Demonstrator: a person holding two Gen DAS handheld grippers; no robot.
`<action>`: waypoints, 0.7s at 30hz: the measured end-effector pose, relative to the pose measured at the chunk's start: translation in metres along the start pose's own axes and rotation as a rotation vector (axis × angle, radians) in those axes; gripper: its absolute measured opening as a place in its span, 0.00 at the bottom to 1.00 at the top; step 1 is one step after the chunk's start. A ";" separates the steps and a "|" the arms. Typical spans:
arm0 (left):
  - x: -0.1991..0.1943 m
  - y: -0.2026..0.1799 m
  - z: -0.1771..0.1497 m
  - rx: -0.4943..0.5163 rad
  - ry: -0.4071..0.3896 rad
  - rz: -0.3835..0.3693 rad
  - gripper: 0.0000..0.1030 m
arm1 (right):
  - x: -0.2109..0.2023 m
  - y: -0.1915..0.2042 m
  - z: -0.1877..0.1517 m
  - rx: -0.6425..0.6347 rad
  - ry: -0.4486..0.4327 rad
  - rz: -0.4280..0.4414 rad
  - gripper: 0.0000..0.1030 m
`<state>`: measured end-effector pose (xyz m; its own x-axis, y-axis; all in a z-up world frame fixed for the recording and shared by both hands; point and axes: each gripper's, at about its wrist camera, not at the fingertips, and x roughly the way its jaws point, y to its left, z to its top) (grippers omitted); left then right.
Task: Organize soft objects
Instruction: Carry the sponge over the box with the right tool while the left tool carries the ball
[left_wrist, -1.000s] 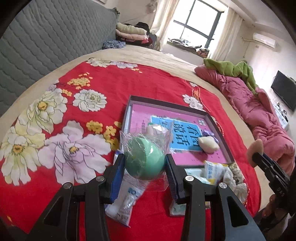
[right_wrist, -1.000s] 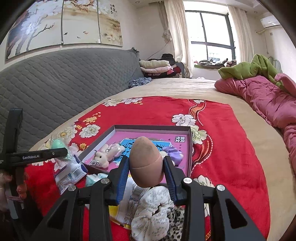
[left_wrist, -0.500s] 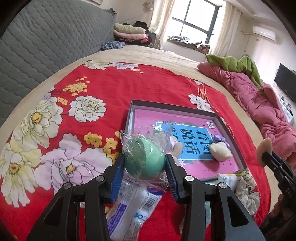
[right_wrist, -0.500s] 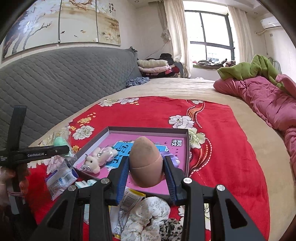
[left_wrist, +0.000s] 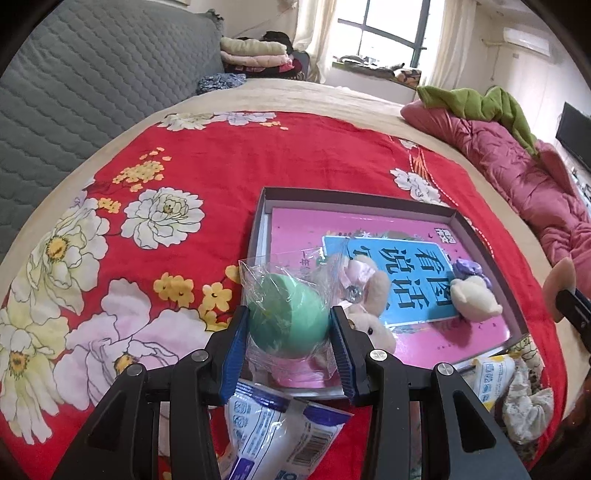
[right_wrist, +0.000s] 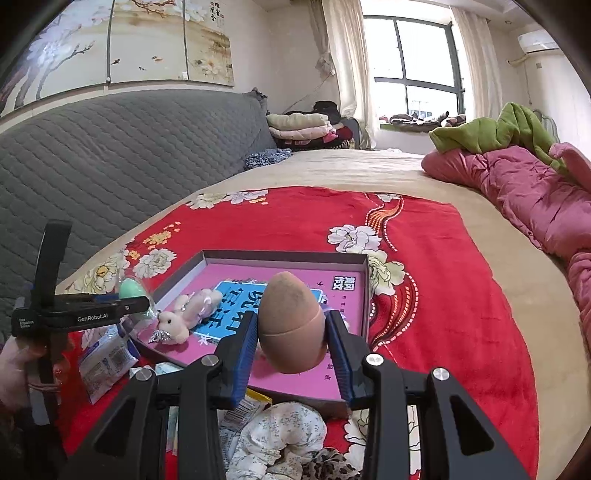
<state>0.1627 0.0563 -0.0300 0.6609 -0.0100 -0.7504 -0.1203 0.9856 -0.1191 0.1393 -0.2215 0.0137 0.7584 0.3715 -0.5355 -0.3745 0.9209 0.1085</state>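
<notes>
My left gripper (left_wrist: 288, 325) is shut on a green sponge egg in a clear plastic bag (left_wrist: 286, 319), held over the near left corner of a shallow box (left_wrist: 354, 201) with a pink and blue lining. My right gripper (right_wrist: 291, 332) is shut on a brown sponge egg (right_wrist: 290, 325), held above the box's near edge (right_wrist: 284, 258). In the box lie a pink plush bunny (left_wrist: 369, 295), a cream plush (left_wrist: 474, 299) and a purple scrunchie (left_wrist: 467, 267). The left gripper with its green egg (right_wrist: 131, 290) shows at the left of the right wrist view.
The box sits on a red flowered blanket (left_wrist: 184, 166) on a bed. Sachets (left_wrist: 280, 432) and a floral scrunchie (right_wrist: 280, 432) lie in front of the box. A pink quilt (right_wrist: 517, 192) lies at the right, a grey headboard (right_wrist: 110, 158) at the left.
Both grippers have moved forward toward the box with their eggs still held. The left one now hangs over the box's near left corner.
</notes>
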 end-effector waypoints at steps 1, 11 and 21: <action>0.002 -0.001 0.000 0.005 0.002 0.001 0.43 | 0.001 -0.001 0.000 0.002 0.001 0.006 0.37; 0.009 -0.009 0.001 0.008 0.028 -0.078 0.43 | 0.019 0.006 0.000 -0.036 0.062 0.017 0.37; 0.015 -0.009 0.002 -0.015 0.066 -0.148 0.43 | 0.051 0.004 -0.009 -0.069 0.182 -0.033 0.37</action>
<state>0.1749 0.0471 -0.0391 0.6220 -0.1664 -0.7651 -0.0367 0.9699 -0.2408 0.1715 -0.1999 -0.0204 0.6639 0.3079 -0.6815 -0.3913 0.9196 0.0344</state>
